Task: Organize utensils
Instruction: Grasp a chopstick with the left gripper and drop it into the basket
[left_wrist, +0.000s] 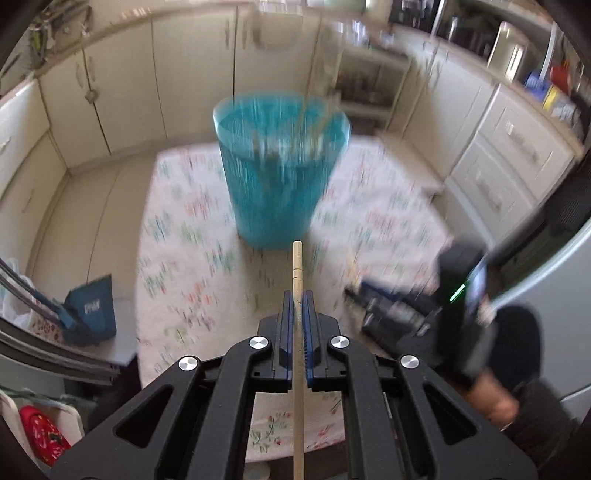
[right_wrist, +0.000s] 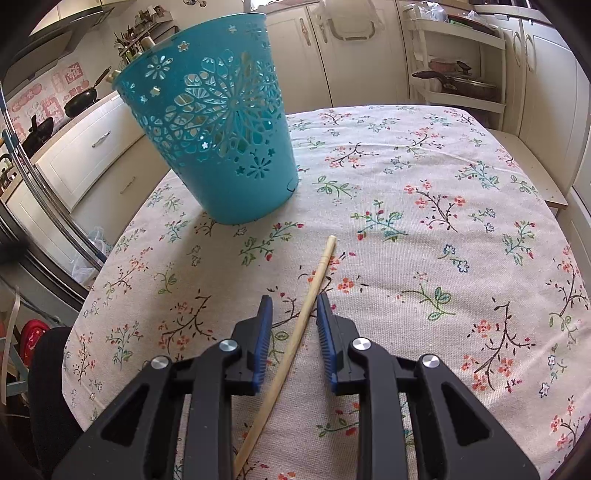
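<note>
Clamping one chopstick (left_wrist: 297, 273), left gripper (left_wrist: 297, 295) faces basket (left_wrist: 280, 177) — right gripper (right_wrist: 294, 301) part-open astride another.

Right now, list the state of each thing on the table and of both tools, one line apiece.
Left tool: shut on a wooden chopstick, held above the table.
Right tool: open, its pads either side of a second chopstick without pressing it.
Second chopstick: lying flat on the floral tablecloth.
Turquoise cutout basket: upright on the tablecloth; contents unclear.
</note>
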